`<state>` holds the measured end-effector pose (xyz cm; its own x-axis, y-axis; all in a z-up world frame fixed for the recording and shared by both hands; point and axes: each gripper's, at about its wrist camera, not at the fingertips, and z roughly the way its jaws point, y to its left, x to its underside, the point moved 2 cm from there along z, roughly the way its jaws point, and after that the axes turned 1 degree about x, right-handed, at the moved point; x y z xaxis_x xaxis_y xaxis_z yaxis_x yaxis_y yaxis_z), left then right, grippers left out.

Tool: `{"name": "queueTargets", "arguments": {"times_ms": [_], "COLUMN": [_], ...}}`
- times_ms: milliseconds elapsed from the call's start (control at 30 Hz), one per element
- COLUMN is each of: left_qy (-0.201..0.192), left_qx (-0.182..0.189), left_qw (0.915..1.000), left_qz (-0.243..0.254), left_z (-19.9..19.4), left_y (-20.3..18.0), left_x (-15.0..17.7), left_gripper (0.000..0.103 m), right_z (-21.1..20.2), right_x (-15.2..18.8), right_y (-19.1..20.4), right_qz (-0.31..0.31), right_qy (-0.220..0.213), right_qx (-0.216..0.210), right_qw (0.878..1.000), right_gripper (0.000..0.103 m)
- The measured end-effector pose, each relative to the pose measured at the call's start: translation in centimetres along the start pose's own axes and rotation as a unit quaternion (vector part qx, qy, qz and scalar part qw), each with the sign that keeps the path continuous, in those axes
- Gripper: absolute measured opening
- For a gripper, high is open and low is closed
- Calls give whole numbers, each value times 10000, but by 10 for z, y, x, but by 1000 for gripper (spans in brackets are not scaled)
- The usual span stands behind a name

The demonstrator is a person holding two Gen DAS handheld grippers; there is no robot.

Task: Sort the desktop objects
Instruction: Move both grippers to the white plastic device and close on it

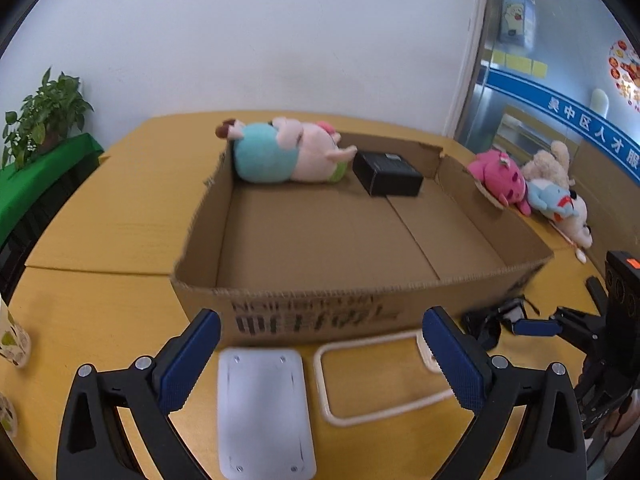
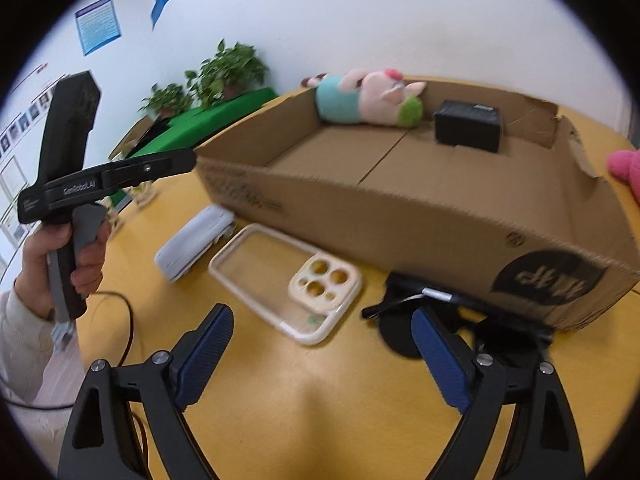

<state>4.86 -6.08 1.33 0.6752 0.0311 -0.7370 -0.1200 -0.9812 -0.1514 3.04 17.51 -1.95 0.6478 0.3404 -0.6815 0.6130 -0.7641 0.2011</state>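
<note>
Left gripper [image 1: 320,356] and right gripper [image 2: 322,354]: jaws spread, empty. Cream rectangular phone case [image 2: 286,282] lies flat beside white plastic box [image 2: 194,242], before brown cardboard carton [image 2: 400,216]

Both grippers, left gripper [image 1: 320,360] and right gripper [image 2: 322,354], gape (empty).

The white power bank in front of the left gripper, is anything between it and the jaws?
Nothing visible. The white power bank lies flat on the table, directly below the open left gripper.
</note>
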Motion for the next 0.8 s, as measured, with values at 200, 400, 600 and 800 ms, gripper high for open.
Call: {"name": "queueTargets", "arguments": {"times_ms": [200,400,600,800], "left_qy": [536,1087,1273,1303], "left_qx": [-277,-639,-682,-655], "left_qw": [9982,9919,9894,9893], "left_qz": [67,-177,-111,-58], "left_z": [24,33,30,21], "left_y": [3,27,37,24], "left_x": [27,54,76,92], "left_gripper": [102,101,68,63], "right_z": [6,11,19,29], "right_x": [11,14,13,3], "right_y": [0,10,21,31], "right_qz": [66,-7,-54,285], "right_qy": [212,274,341,321], "right_qx": [-129,-247,-506,-921], "right_qw": [9997,9993,9981,9948], "right_gripper": [91,91,91,91]}}
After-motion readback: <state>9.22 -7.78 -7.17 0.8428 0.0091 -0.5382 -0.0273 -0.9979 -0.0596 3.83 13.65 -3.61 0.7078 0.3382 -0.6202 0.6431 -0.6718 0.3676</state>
